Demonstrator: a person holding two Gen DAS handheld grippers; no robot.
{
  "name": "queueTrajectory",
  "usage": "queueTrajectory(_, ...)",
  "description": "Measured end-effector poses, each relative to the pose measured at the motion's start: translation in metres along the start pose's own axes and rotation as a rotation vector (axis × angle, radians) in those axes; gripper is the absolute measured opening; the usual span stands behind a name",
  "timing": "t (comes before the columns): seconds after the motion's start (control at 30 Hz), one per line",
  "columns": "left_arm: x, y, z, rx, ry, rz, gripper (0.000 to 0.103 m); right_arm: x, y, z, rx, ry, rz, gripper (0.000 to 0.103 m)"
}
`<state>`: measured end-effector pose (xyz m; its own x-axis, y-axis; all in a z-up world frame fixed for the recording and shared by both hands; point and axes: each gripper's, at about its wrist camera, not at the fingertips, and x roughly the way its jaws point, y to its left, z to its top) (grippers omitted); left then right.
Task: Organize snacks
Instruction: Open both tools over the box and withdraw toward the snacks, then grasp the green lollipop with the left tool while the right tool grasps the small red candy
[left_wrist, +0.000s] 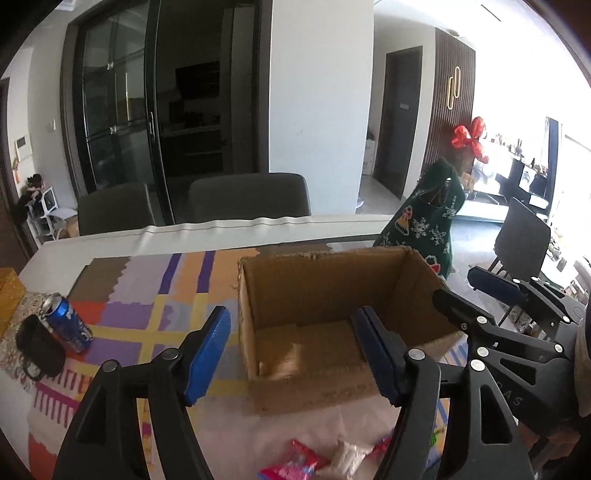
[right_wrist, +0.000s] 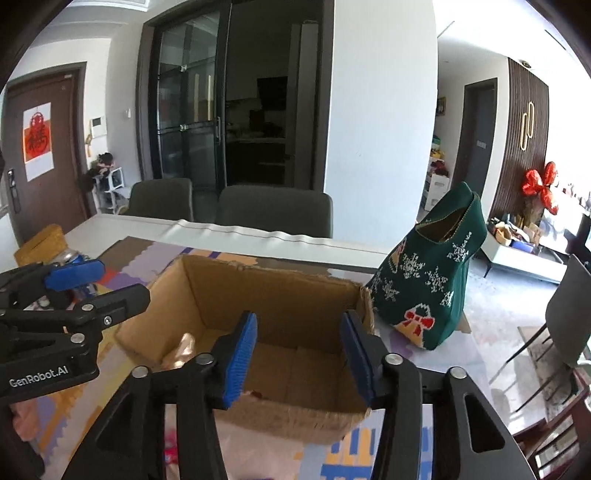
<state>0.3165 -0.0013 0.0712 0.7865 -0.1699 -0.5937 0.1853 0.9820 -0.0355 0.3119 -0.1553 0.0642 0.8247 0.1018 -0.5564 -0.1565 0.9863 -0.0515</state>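
Both your left tool (left_wrist: 291, 354) and right tool (right_wrist: 297, 356) hang spread, gripping nothing, over the cardboard box (right_wrist: 273, 291); a blurred, perhaps tan packet (left_wrist: 282, 360) lies inside.

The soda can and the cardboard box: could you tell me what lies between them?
Only bare patterned mat separates the soda can from the cardboard box, seen in the left wrist view.

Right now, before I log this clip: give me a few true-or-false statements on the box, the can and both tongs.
1. The brown cardboard box is open-topped. True.
2. The left tongs clamp a packet. False: open, nothing between them.
3. The blue drink can stands upright. False: it leans, tilted.
4. The green knitted Christmas bag sits right of the box. True.
5. The right tongs are shut. False: open, empty.
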Motion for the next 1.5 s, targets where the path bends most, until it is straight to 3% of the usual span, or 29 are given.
queueTrajectory(0.4,-0.076,-0.004,-0.042,0.039,-0.061,0.009,0.074,-0.061,0.025,-0.032,-0.038,-0.031,0.092,0.05)
queueTrajectory(0.7,-0.102,-0.002,-0.083,0.051,-0.029,0.006,0.076,-0.087,0.045,-0.065,-0.071,-0.002,0.156,0.05)
queueTrajectory(1.13,-0.094,-0.004,-0.149,0.046,0.122,-0.035,0.076,-0.087,0.062,-0.12,-0.127,0.133,0.18,0.05)
queueTrajectory(1.5,-0.058,-0.005,-0.188,0.088,0.24,-0.092,0.075,-0.06,0.074,-0.157,-0.16,0.258,0.2,0.05)
